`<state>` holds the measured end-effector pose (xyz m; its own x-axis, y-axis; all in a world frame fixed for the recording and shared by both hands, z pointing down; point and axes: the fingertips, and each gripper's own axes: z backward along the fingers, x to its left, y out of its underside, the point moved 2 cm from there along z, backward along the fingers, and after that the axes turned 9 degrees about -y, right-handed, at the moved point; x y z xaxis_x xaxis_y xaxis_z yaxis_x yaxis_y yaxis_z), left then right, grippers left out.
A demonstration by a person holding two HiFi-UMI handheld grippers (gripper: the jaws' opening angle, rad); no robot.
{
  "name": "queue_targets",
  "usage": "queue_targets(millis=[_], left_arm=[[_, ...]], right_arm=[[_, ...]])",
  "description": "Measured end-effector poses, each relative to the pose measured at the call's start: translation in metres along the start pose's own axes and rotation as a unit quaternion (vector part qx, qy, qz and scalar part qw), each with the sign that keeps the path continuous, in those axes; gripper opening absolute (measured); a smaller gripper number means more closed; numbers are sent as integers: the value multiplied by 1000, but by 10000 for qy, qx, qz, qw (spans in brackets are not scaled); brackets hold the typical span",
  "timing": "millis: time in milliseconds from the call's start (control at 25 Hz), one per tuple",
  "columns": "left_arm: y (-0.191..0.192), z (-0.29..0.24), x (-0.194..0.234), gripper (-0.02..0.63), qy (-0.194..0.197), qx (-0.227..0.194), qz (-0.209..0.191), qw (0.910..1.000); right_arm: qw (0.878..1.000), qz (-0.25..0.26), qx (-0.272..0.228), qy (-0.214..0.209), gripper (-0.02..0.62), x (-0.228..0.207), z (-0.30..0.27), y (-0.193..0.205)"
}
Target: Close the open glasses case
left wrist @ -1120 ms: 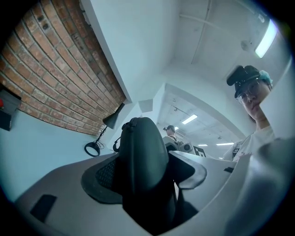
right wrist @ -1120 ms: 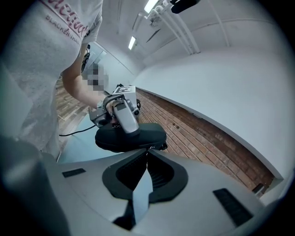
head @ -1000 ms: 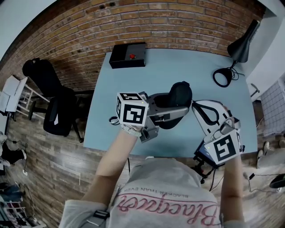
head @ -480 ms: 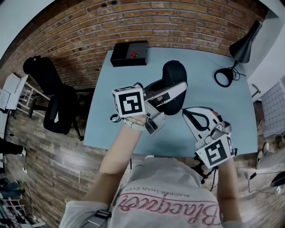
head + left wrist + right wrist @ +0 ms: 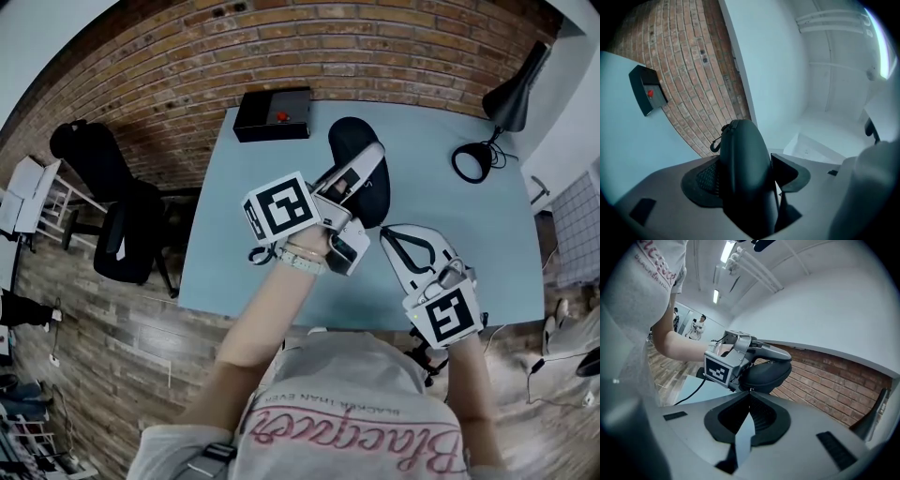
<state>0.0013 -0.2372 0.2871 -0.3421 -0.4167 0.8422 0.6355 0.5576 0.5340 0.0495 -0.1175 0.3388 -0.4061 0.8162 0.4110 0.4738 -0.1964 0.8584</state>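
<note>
Pressure from the left gripper [image 5: 746, 177] is what matters most here. Its two dark pads [image 5: 701, 180] clamp the black glasses case [image 5: 766, 373] across its thickness, one pad on each shell, so the squeeze itself pushes the lid half against the base half. Seen along the jaws, the case stands on end between them, with its rounded end and a small loop [image 5: 715, 145], likely a zipper pull, pointing away from the hand. The two halves look pressed together along the seam, though I cannot tell whether any zipper is run round or a slit remains on the far side. The gripper tips slightly upward and carries the case in the air above the middle of the blue table [image 5: 211, 216]. I judge this gives room to turn the case and check the seam without the table top getting in the way. The right gripper [image 5: 750, 394] is closed on nothing, its pad tips touching with only a sliver of table showing lower in the gap. It points at the case from near it on the person's right, apart from it. That placing reads as a helper in waiting, since shut jaws make one blunt tip fit to press a shell or nudge the loop. Farther off, a black box with a red button [image 5: 272, 114] sits at the table's far left corner and a black lamp [image 5: 506, 101] at the far right, both well apart from the work.
</note>
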Motion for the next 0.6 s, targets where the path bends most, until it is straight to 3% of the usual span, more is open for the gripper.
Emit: queue_targets(millis=[120, 320, 480, 600], left_arm=[[1, -1, 3, 316, -70, -72, 104, 9999], [6, 3, -6, 325, 315, 406, -353, 9981], [12, 10, -14, 334, 670, 757, -439, 9939], [19, 14, -17, 342, 800, 1016, -741, 9888]], right_arm=[[10000, -15, -12, 91, 18, 0, -1, 0], [9987, -242, -229, 391, 18, -12, 10, 4], [9958, -491, -399, 657, 18, -26, 20, 5], [9935, -609, -463, 846, 18, -37, 28, 5]])
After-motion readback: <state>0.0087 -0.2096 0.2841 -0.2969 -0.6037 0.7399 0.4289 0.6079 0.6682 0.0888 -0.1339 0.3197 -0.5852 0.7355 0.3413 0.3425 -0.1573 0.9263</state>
